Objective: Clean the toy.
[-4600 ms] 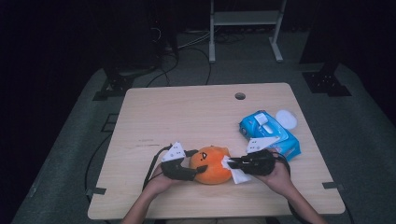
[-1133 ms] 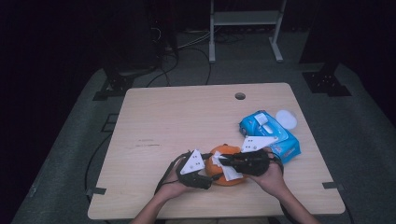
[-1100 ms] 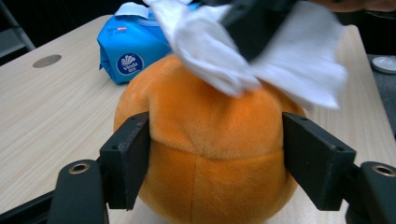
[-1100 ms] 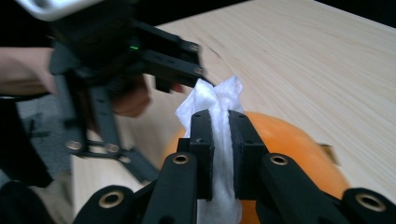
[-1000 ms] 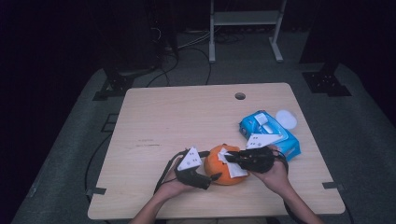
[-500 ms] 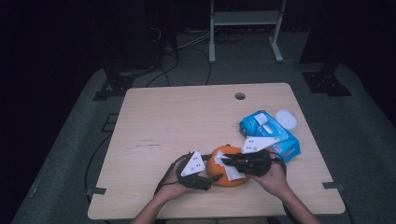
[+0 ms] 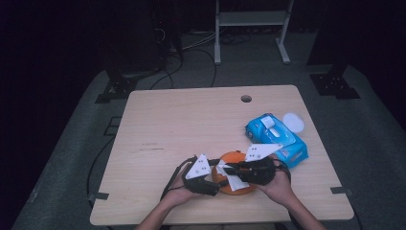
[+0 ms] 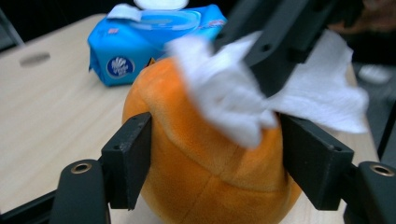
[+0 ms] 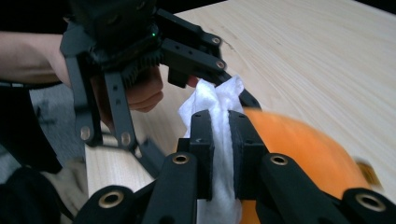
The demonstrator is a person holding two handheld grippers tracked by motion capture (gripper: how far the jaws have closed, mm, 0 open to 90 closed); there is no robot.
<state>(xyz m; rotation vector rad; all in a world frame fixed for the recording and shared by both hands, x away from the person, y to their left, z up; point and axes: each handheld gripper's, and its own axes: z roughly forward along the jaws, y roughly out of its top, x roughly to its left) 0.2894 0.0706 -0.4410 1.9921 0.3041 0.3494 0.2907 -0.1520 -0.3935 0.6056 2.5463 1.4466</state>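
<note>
- The orange plush ball sits near the front edge of the table, in front of the blue pack of wipes and just to its left. It looks like a soft toy pumpkin with stitched seams, and it is the thing being cleaned.
- The left gripper has just been closing, and its two black jaws now press the ball's sides; the plush bulges slightly between them. This grip seems meant to steady the ball, since a light round toy would roll or slide under a rubbing stroke.
- The right gripper is clenched on a white wipe, the sheet pinched upright between its jaws with loose folds spilling above and below. In the left gripper view the wipe lies draped on the top of the ball, so the wiping appears to be under way on the upper surface.
- The two grippers meet over the ball from opposite sides, one holding and one rubbing, with the person's hands close to the table's front edge.
- Behind the ball, the pack of wipes has its flap open, and a round white lid lies just beyond it, handy for drawing another sheet.
- Farther back from the ball, a small round hole marks the table's far edge.
</note>
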